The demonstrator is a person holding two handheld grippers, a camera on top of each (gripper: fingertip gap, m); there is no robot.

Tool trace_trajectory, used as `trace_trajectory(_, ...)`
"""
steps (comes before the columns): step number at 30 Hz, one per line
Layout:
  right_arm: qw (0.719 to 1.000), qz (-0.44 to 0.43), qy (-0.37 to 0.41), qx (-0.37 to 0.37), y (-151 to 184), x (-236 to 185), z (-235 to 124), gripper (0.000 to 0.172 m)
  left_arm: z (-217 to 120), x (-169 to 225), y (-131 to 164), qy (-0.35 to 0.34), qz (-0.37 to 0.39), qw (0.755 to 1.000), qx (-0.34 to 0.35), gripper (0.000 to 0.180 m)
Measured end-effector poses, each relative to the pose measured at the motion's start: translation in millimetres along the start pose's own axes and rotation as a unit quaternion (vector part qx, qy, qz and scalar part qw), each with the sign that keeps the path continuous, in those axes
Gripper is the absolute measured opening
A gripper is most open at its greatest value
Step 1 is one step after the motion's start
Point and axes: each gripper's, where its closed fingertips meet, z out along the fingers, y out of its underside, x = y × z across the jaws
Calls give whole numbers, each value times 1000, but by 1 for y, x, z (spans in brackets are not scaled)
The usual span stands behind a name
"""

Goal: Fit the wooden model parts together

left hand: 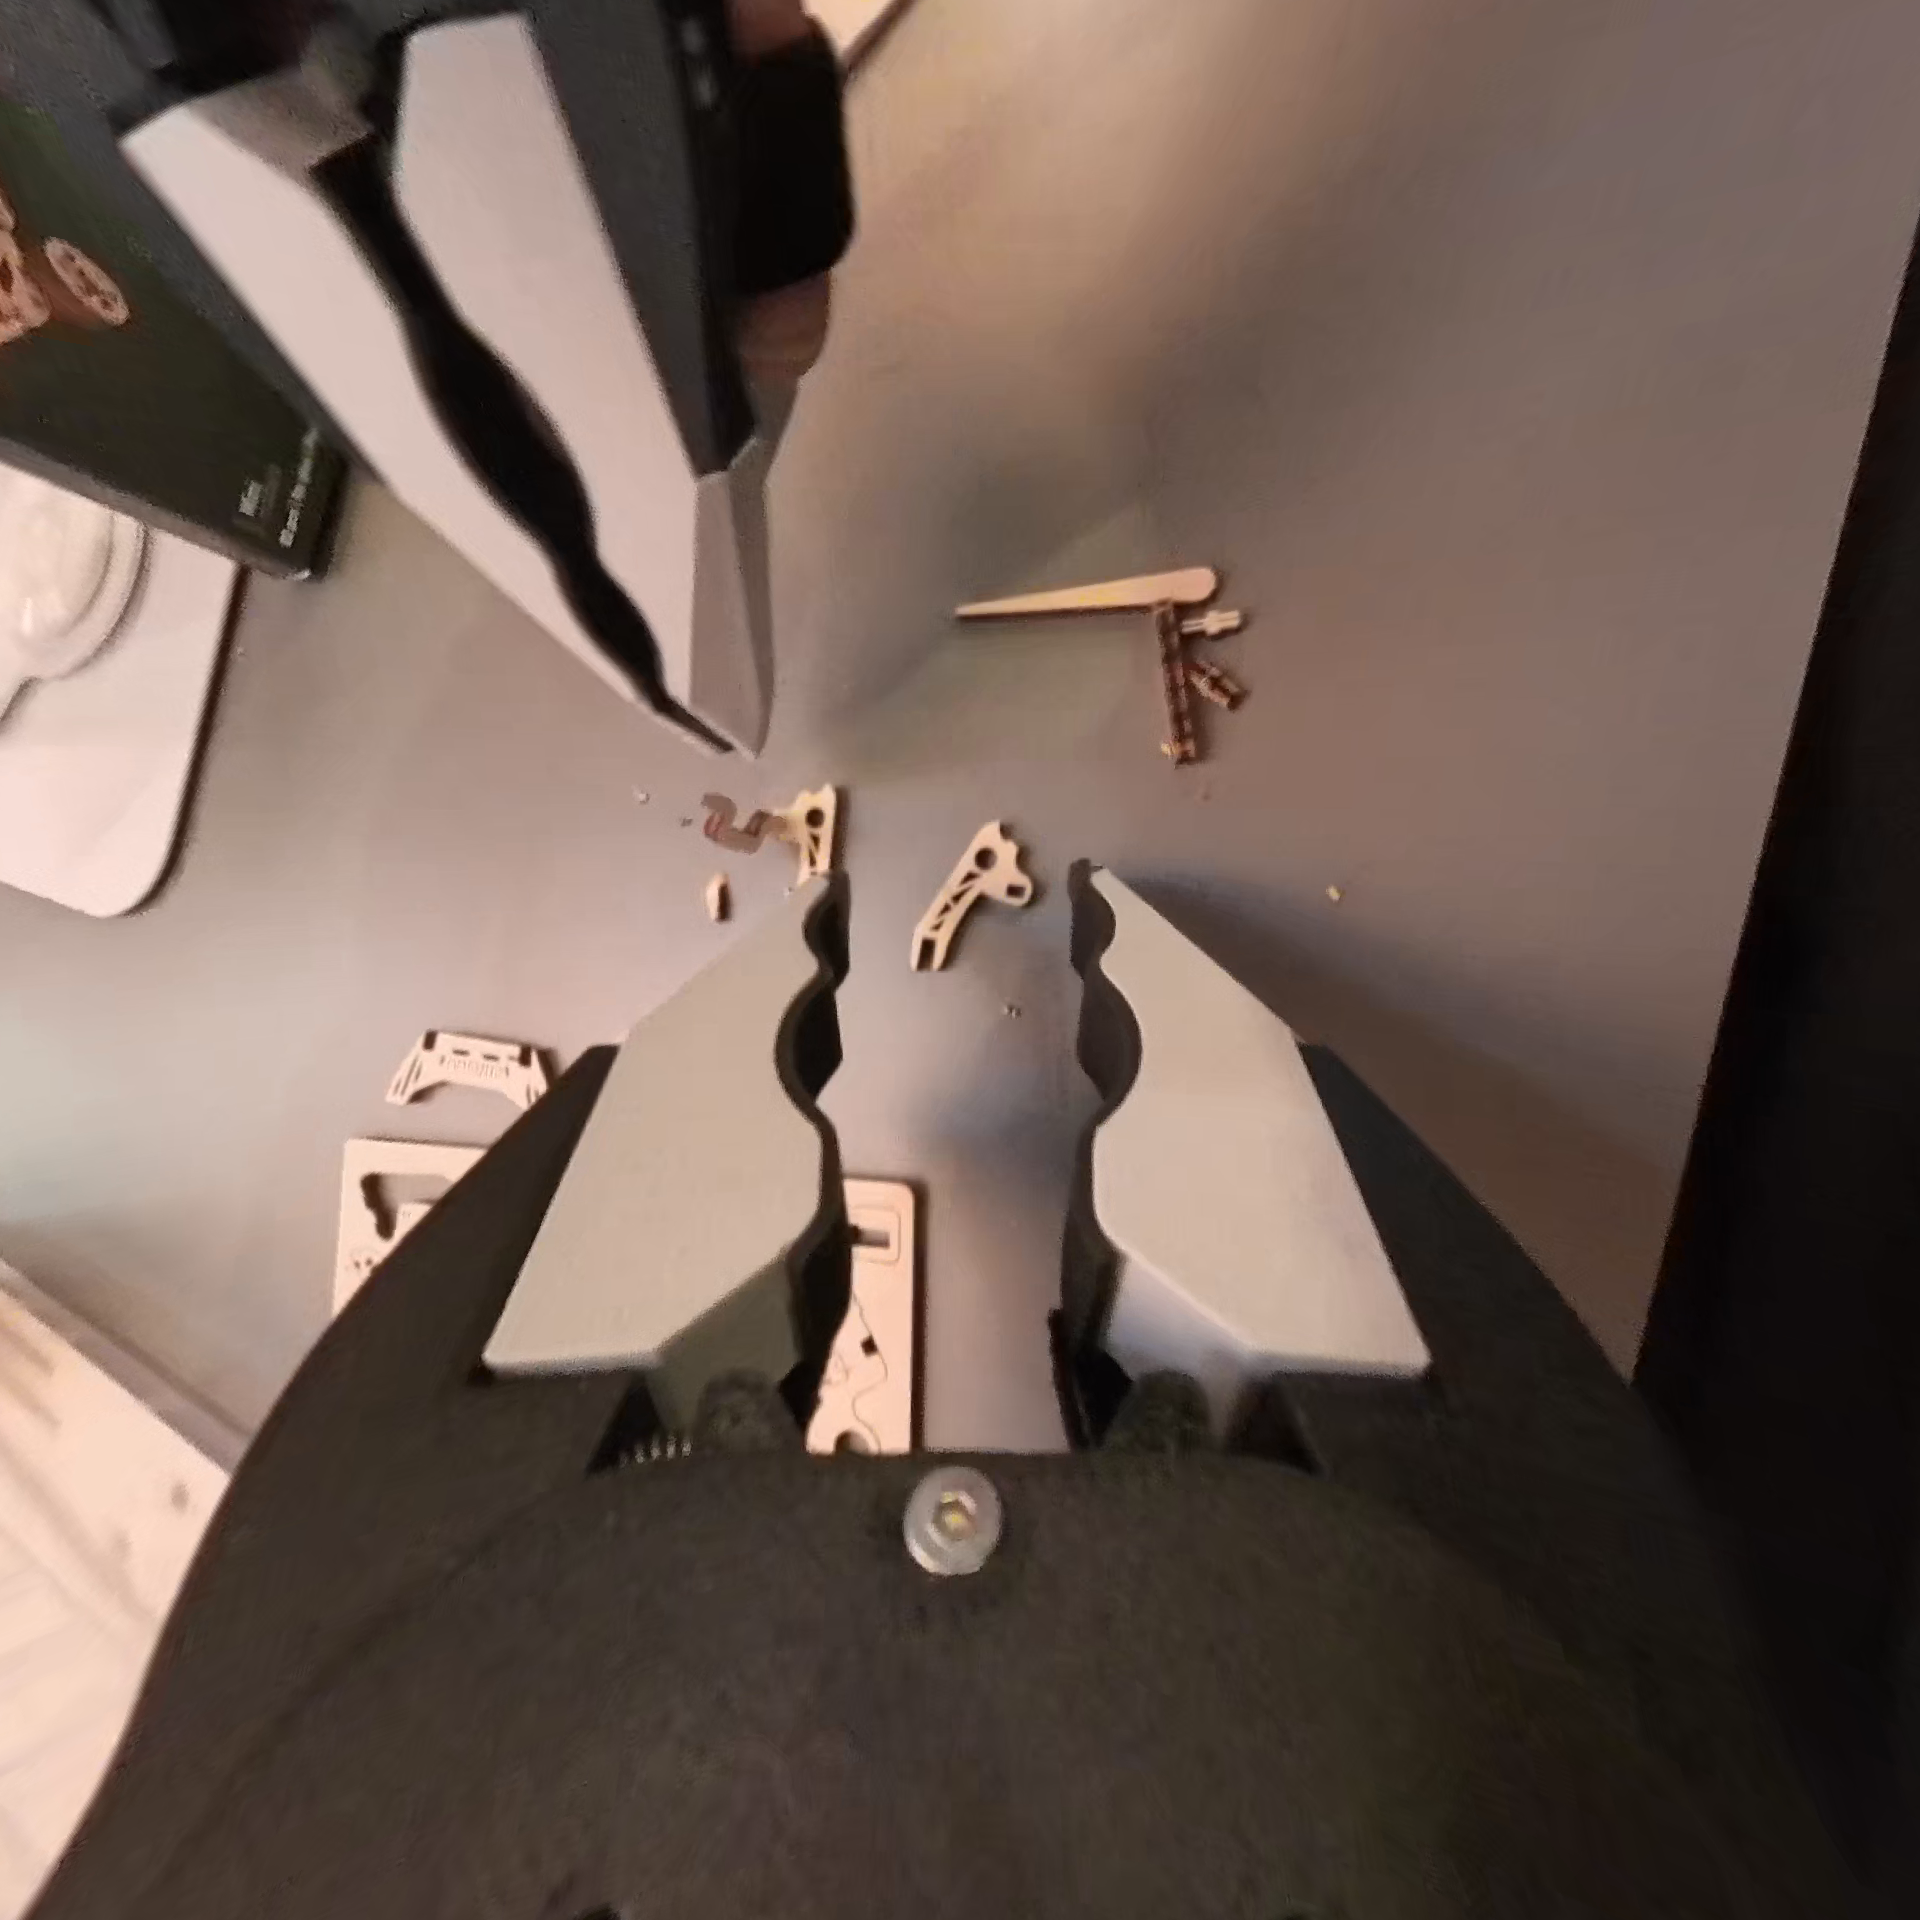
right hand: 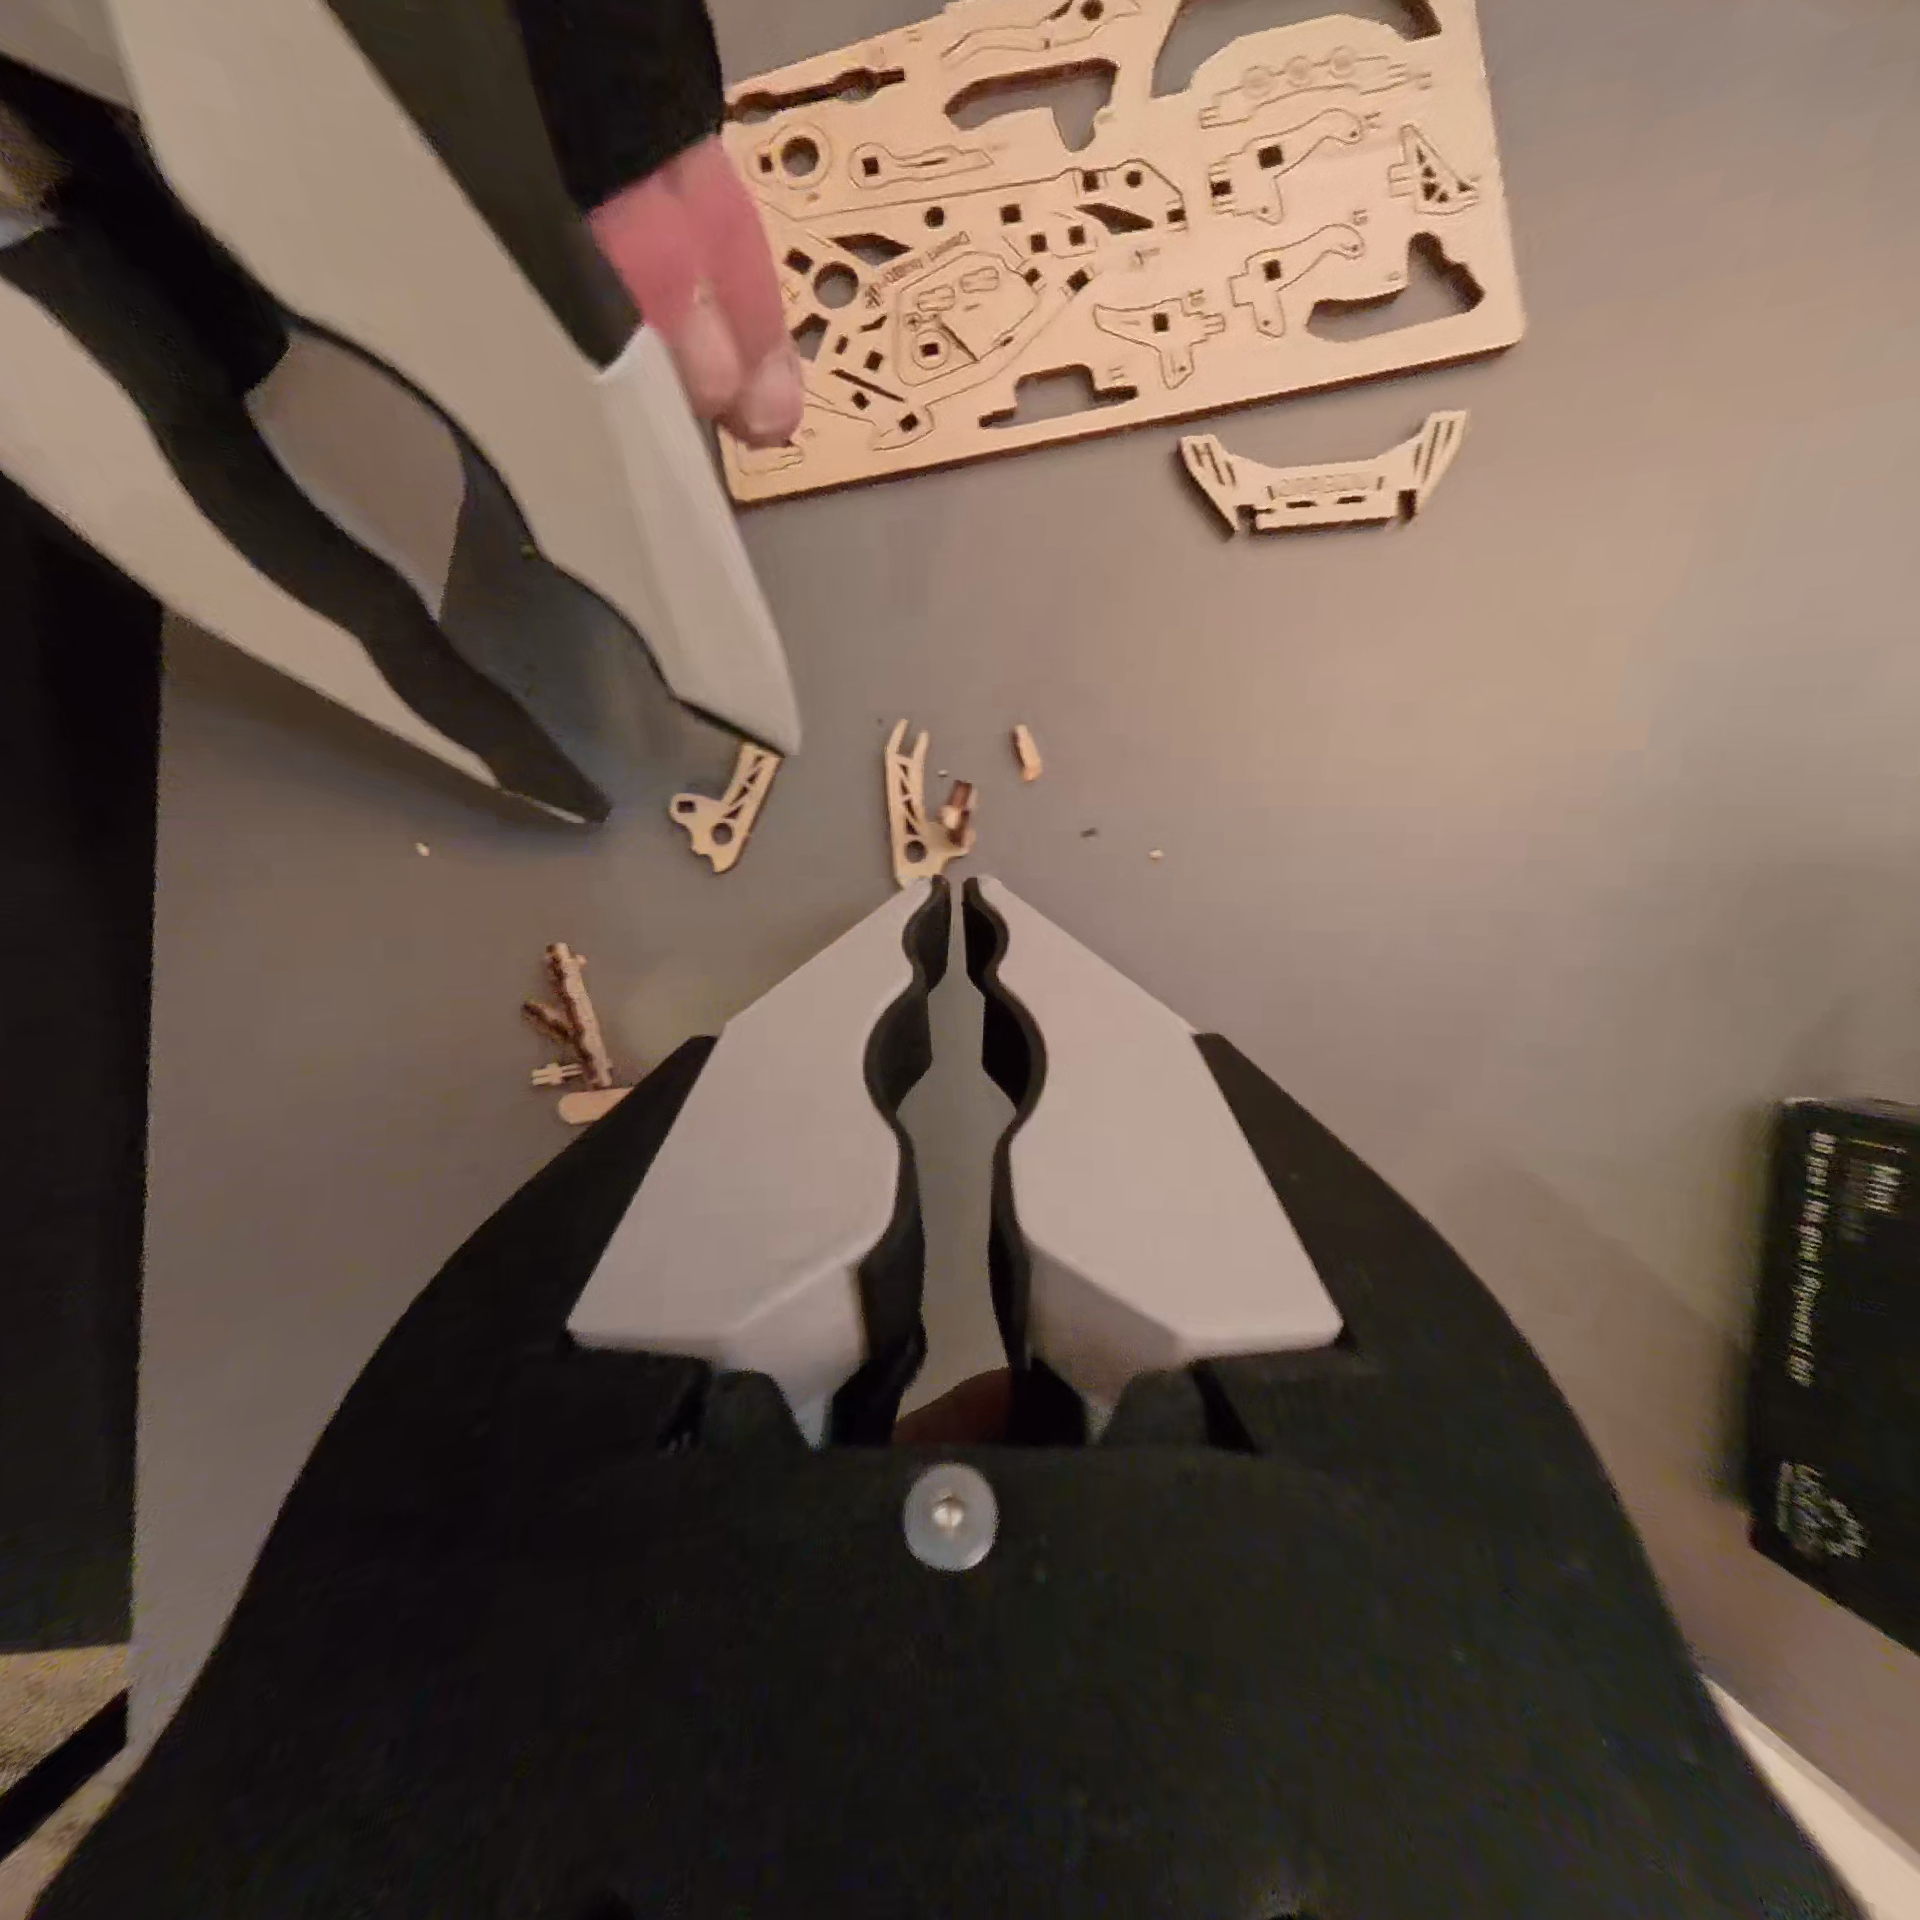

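Observation:
A flat wooden strut lies on the grey table between the fingertips of my left gripper. The left gripper is open and its pads do not touch the strut. In the right wrist view the left gripper hovers open over that strut. A second strut with a small brown piece joined to it lies just ahead of my right gripper, which is shut with nothing seen between its pads. In the left wrist view the right gripper points down just above that second strut.
A punched wooden parts sheet lies at the back, with a bridge-shaped wooden part beside it. Small wooden parts lie in a cluster. A black box and a white mat sit at the table's sides. A hand holds the left gripper. About 6 centimetres separates my left fingertips from my right.

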Motion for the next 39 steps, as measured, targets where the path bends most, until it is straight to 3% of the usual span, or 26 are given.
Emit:
trace_trajectory(6,1000,-20,1,-1,-3,3,9,10,15,-4,0,-7,-9,1000,-3,48)
trace_trajectory(15,1000,-15,-16,7,-9,1,17,9,16,-11,3,-6,-34,999,5,51)
trace_trajectory(21,999,-29,-17,12,-12,1,18,10,16,-8,6,10,-55,998,18,43)
trace_trajectory(33,999,-30,-15,15,-14,4,23,2,18,-11,10,42,-117,992,36,51)
trace_trajectory(36,999,-25,-15,28,-14,4,23,2,18,-13,9,31,-102,994,37,54)
trace_trajectory(39,999,-22,-12,44,-14,4,23,2,18,-9,8,43,-98,993,38,47)
